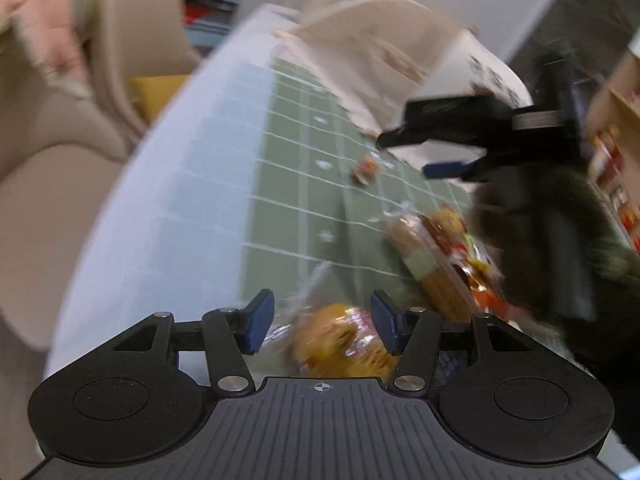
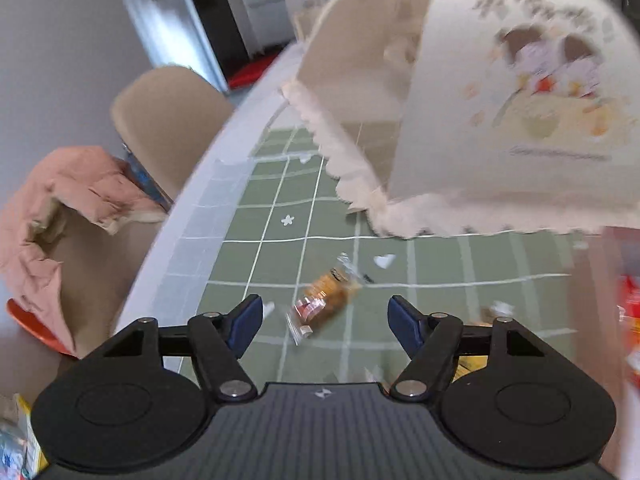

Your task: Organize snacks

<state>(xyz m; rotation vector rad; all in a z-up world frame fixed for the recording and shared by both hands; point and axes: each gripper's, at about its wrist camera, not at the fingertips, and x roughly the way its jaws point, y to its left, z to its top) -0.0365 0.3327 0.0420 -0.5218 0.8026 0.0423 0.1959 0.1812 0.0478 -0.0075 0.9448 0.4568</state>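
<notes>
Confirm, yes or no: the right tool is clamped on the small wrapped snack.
No: the right tool is open, and the small wrapped snack lies untouched on the green tablecloth.

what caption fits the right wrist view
Open right gripper over a wrapped snack on the green mat, beside a bag.

Green mat with white grid lines; cream bag with cartoon print; orange-brown snack packet; blue tool pads.

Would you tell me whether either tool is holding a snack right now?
Neither: the left tool and right tool are both open, over wrapped snacks on the table.
</notes>
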